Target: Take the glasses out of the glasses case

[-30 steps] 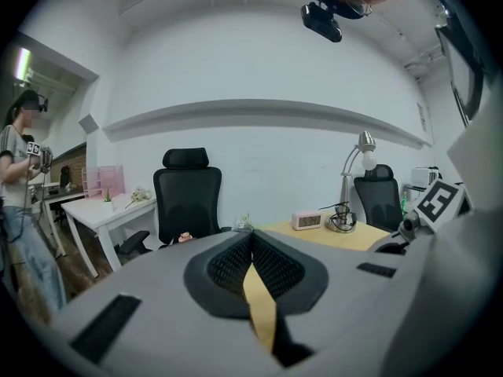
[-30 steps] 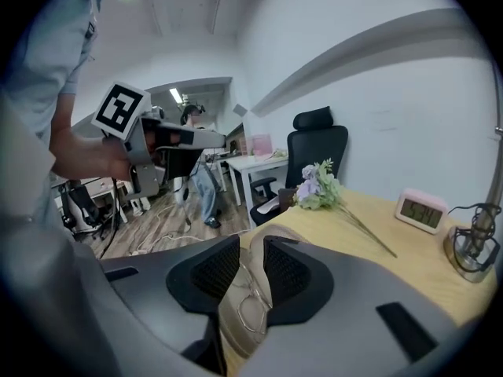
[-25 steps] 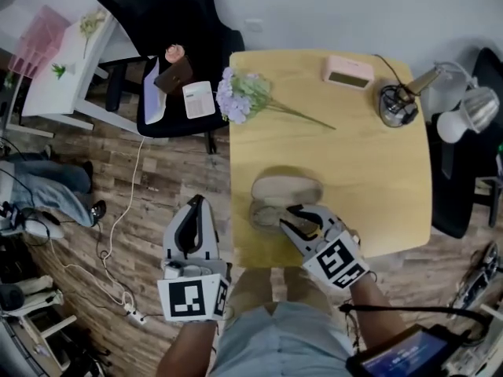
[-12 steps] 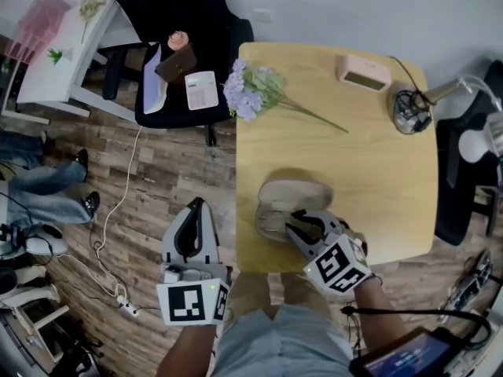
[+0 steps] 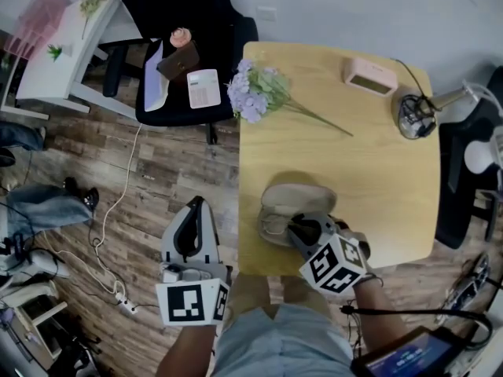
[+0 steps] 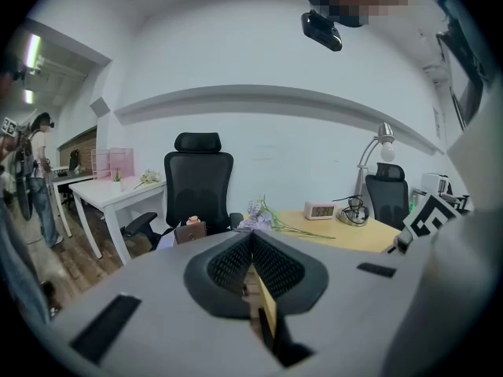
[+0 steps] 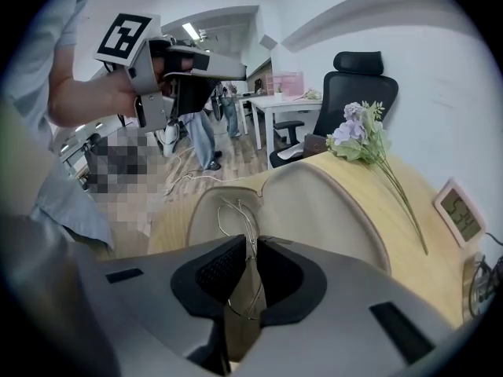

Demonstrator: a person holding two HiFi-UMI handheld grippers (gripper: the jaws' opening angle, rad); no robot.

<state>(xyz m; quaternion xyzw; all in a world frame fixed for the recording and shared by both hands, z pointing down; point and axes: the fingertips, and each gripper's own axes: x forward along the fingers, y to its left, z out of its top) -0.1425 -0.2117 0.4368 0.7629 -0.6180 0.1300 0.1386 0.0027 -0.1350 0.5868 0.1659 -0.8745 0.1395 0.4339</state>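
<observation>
The beige glasses case [image 5: 300, 197] lies open near the front edge of the wooden table [image 5: 377, 179], its lid [image 7: 330, 210] folded back. Thin wire-framed glasses [image 7: 236, 214] rest in its tray. My right gripper [image 5: 299, 226] points steeply down into the case. Its jaws have just been closing, and in the right gripper view the right gripper [image 7: 250, 250] pinches the wire frame between its pads. My left gripper [image 5: 196, 205] hangs over the floor to the left of the table. Seen in its own view, the left gripper [image 6: 251, 242] is shut with nothing in it.
Purple flowers [image 5: 255, 93] lie at the table's back left; a pink clock [image 5: 369, 75] and a desk lamp [image 5: 414, 115] stand at the back right. A black office chair [image 5: 189, 69] holding small items is beyond the table's left corner. A cable [image 5: 118, 210] runs across the floor.
My right gripper has sunk and tipped more steeply into the case, and its jaws have narrowed onto the glasses. The left gripper has hardly shifted.
</observation>
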